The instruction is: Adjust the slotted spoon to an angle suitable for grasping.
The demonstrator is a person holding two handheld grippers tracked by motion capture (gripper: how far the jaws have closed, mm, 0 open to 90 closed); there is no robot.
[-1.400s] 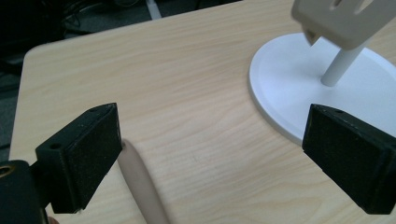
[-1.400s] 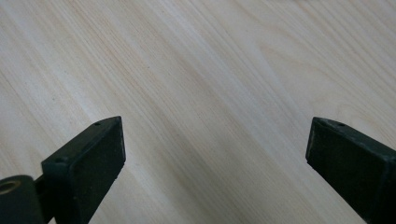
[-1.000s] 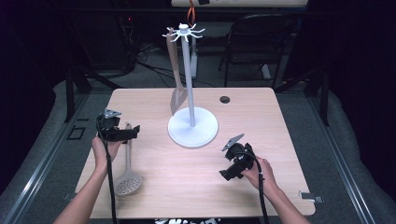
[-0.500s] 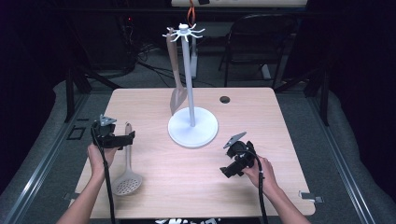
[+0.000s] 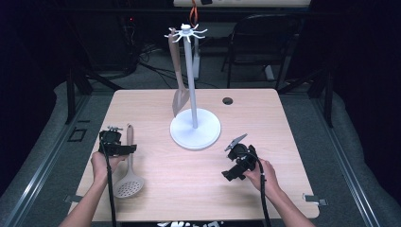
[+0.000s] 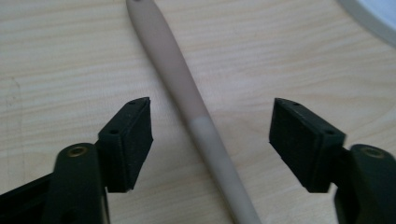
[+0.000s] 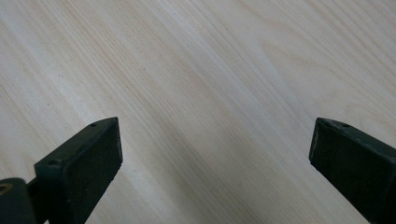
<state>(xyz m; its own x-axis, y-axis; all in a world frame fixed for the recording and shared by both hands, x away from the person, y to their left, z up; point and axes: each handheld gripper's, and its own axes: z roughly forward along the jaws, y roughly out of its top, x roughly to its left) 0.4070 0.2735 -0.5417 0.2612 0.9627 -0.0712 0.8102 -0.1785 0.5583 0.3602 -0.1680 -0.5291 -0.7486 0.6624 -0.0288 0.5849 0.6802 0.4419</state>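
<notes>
- As seen in the high view, the left gripper [image 5: 124, 149] sits over the handle of a beige slotted spoon [image 5: 128, 165] lying flat near the left edge of the wooden table [image 5: 265, 118]; the right gripper [image 5: 230, 158] rests over bare wood, well apart from the white stand [image 5: 195, 130], on which a beige spatula [image 5: 177, 80] hangs.
- Left gripper view: the jaws, which have just been closing, stand partly open on either side of the spoon handle [image 6: 187, 100], with a gap on each side; neither pad touches it.
- Right gripper view: the jaws stand wide apart over bare tabletop [image 7: 201, 93], holding nothing.
</notes>
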